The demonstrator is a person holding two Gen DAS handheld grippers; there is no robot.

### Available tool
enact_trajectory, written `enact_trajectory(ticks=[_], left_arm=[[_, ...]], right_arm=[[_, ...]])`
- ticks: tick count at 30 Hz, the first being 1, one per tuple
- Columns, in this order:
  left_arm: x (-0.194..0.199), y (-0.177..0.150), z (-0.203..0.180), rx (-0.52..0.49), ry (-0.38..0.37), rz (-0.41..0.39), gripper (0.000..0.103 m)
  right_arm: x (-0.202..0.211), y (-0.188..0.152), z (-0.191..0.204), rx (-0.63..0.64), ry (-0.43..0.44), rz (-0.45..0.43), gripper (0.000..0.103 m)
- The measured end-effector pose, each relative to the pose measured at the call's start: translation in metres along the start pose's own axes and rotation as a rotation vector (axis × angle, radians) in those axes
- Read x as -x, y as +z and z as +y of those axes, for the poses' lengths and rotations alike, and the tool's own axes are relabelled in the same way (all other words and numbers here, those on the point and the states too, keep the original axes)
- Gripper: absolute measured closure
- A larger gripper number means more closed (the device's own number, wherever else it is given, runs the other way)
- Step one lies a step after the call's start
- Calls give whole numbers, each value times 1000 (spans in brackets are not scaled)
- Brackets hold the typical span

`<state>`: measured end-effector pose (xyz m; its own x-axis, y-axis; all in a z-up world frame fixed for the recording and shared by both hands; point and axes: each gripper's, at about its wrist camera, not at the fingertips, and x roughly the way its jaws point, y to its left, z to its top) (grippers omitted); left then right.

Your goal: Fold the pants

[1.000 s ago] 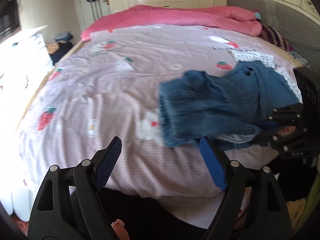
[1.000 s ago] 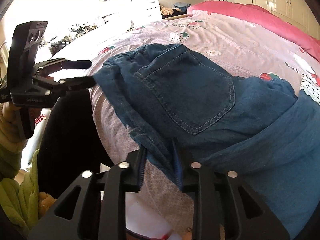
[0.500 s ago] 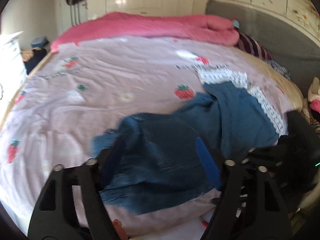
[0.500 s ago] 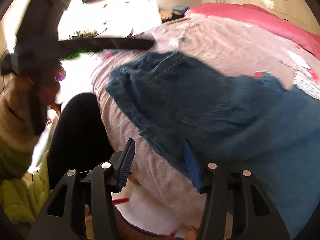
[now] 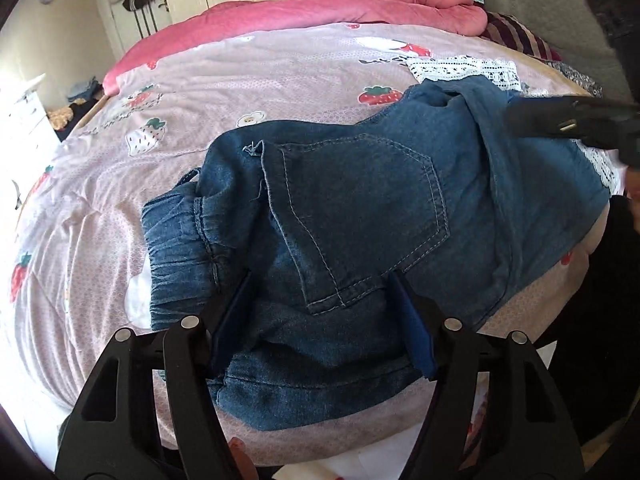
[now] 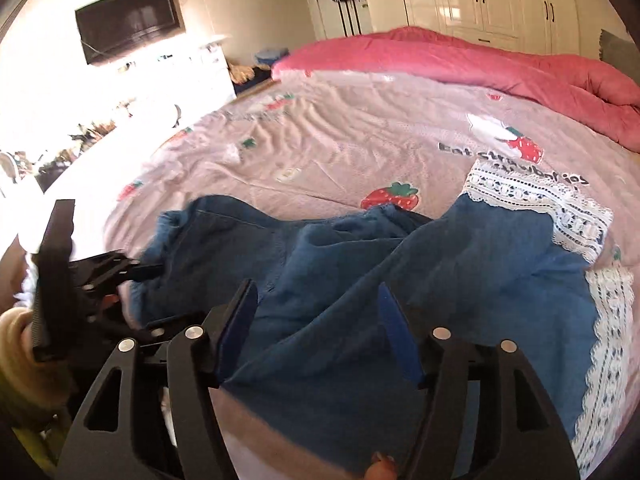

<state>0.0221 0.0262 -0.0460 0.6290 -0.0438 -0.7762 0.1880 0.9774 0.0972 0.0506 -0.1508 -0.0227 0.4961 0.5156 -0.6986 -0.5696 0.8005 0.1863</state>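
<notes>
Right gripper [image 6: 316, 320] releasing since a second ago; fingers now apart over pants [image 5: 360, 216]. Left gripper [image 5: 320, 316], fingers apart, closing in. Pants lying bunched on bed [image 5: 248, 76]; regrasp likely next.

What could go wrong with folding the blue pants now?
The blue denim pants lie bunched near the edge of the pink strawberry bedsheet, so a pull could drag them off. Both the left tool and right tool are open over crumpled cloth and might pinch several layers together. The white lace hem could snag.
</notes>
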Motion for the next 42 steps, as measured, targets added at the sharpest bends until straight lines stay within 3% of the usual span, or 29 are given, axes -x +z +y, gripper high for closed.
enact_trajectory(ticks=[4,9,12,18,22,25,27,33,40,42], left_arm=[[13,10,4,30,-24,-1,43],[49,31,1,26,-41,-85,34],[63,47,-10,14,-100,-134,29],[37,69,-49,-29,-199,-105,29],[12,78,-73,-32,-288,-62,30],[-3,80,-88,-44,-335,-35,42],[-14,81,-93,-44,-354,-15,44],[-43,73,-97,-30,-387,27,78],[-48,67,-92,-25,-418,13,84],[-48,67,-90,-24,-425,13,85]], right_arm=[[-38,-12,-18,-87,-8,121,41],[-11,-10,-23,-117,49,45,41],[15,-5,-33,-135,33,-16,39],[49,14,-66,-169,-49,-76,28],[51,29,-87,-158,-102,-68,28],[41,50,-99,-134,-130,-59,26],[29,65,-106,-126,-141,-38,25],[-30,117,-119,-30,-206,54,25],[-113,150,-131,57,-305,230,28],[-130,151,-132,71,-322,288,38]])
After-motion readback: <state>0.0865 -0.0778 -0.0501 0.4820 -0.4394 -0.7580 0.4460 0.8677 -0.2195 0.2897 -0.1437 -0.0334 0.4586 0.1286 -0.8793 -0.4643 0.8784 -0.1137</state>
